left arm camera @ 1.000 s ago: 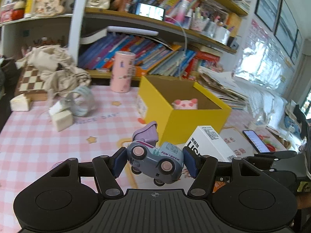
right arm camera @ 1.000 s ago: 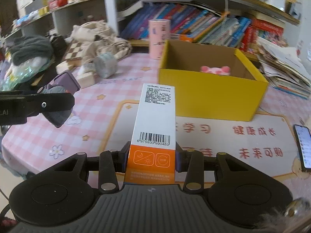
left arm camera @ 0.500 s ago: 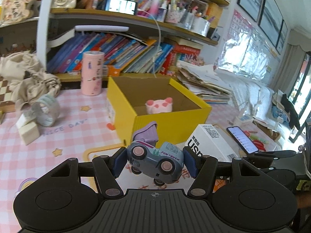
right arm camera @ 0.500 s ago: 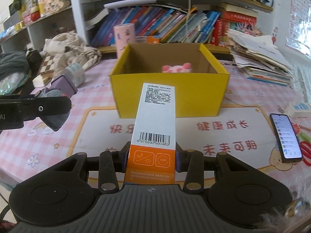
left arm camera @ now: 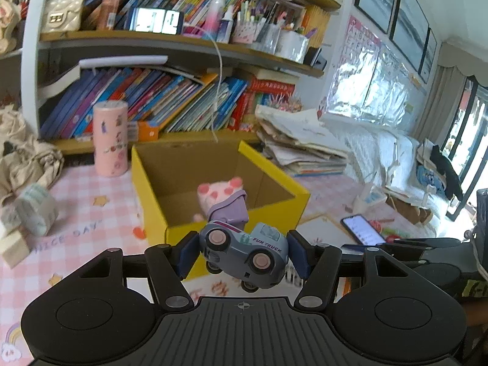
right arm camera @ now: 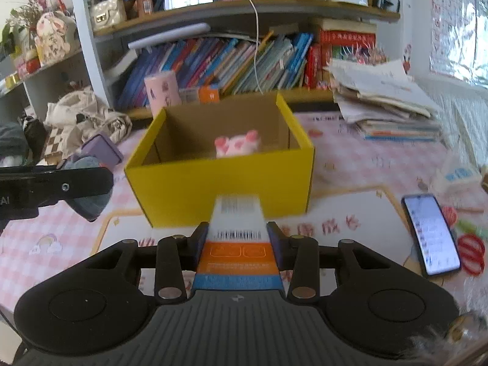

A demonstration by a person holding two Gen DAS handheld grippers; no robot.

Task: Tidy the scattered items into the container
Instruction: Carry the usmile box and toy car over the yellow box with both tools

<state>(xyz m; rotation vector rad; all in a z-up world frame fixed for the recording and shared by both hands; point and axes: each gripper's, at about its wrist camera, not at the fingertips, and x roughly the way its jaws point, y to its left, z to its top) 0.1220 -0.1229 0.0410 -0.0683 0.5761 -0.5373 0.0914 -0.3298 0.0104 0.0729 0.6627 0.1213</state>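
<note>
My left gripper [left arm camera: 244,251] is shut on a grey-blue toy truck [left arm camera: 247,251] with a purple tipper, held in the air just in front of the open yellow box [left arm camera: 231,231]. A pink-spotted soft toy [left arm camera: 218,193] lies inside the box. My right gripper [right arm camera: 238,241] is shut on a white and orange carton [right arm camera: 238,228] with a barcode, its far end pointing at the box's front wall [right arm camera: 219,195]. The left gripper with the truck [right arm camera: 88,180] shows at the left of the right wrist view.
A pink tube [left arm camera: 109,138] stands behind the box by the bookshelf [left arm camera: 170,97]. A tape roll [left arm camera: 35,210] and foam blocks lie at the left. A lit phone [right arm camera: 431,233] and a red ring [right arm camera: 471,253] lie at the right, with stacked papers [right arm camera: 384,97] behind.
Both grippers have risen and moved towards the box, so its inside shows more. The carton now tilts down towards the box wall. The truck sits higher, over the box's near edge.
</note>
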